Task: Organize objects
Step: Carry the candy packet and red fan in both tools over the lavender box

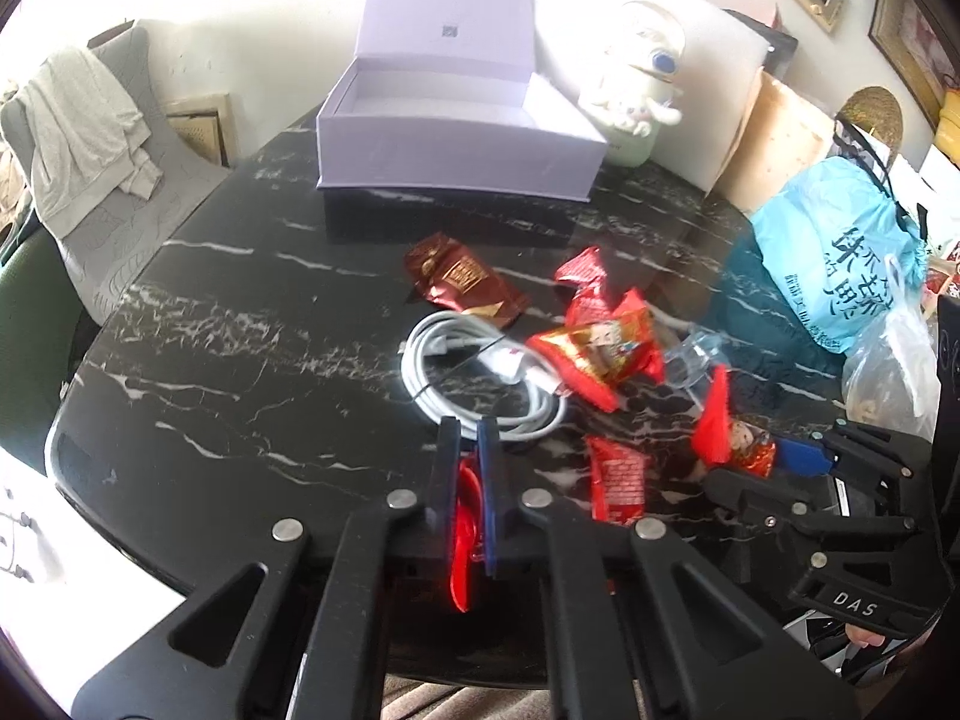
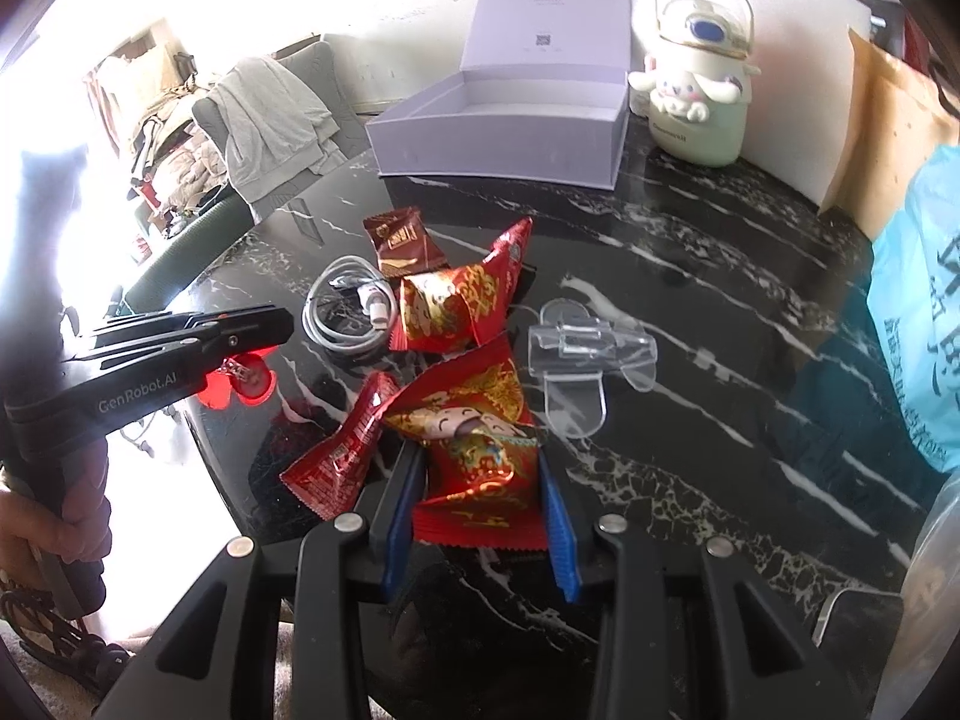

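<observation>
On the black marble table (image 1: 240, 330) an open, empty lilac box (image 1: 456, 144) (image 2: 498, 132) stands at the far side. In front of it lie a brown sachet (image 1: 462, 282) (image 2: 402, 240), a coiled white cable (image 1: 480, 378) (image 2: 348, 312), several red snack packets (image 1: 600, 348) (image 2: 456, 306) and a clear plastic piece (image 2: 582, 354). My left gripper (image 1: 468, 429) (image 2: 282, 324) is shut on a red translucent plastic piece (image 1: 465, 540) (image 2: 240, 384) at the near table edge. My right gripper (image 2: 479, 459) (image 1: 750, 462) is shut on a red snack packet (image 2: 480, 468) (image 1: 732, 438), beside a smaller red packet (image 2: 342, 456) (image 1: 618, 480).
A blue plastic bag (image 1: 840, 264) (image 2: 918, 324) and a clear bag (image 1: 888, 372) crowd the table's right side. A cream cartoon-dog kettle (image 1: 642, 84) (image 2: 696, 78) stands right of the box. A chair draped with cloth (image 1: 90, 132) sits to the left. A hand (image 2: 66, 516) holds the left gripper.
</observation>
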{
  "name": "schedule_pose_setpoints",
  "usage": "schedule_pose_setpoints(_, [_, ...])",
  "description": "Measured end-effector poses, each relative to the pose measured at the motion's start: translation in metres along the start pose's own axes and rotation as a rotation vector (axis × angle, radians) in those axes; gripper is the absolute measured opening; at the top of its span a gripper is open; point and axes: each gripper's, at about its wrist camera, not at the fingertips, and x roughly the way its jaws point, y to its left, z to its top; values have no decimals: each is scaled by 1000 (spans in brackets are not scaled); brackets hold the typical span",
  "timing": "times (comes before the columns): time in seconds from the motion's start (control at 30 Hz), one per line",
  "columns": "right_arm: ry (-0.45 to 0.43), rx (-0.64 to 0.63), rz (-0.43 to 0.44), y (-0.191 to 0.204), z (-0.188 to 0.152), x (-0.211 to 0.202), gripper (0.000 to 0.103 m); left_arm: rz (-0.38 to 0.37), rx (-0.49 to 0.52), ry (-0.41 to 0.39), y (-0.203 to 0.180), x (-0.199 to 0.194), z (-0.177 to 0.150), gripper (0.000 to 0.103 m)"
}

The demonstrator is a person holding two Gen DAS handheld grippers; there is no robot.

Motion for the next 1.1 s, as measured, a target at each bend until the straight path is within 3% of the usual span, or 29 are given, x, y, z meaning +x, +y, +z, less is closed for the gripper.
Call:
schedule_pose_setpoints(0.53, [-81, -99, 20, 11, 26, -25, 37, 32, 46, -87, -7, -27, 33, 6])
schedule_pose_setpoints(1.1, [-131, -119, 12, -3, 61, -28, 37, 15, 75, -106, -12, -23, 71, 6])
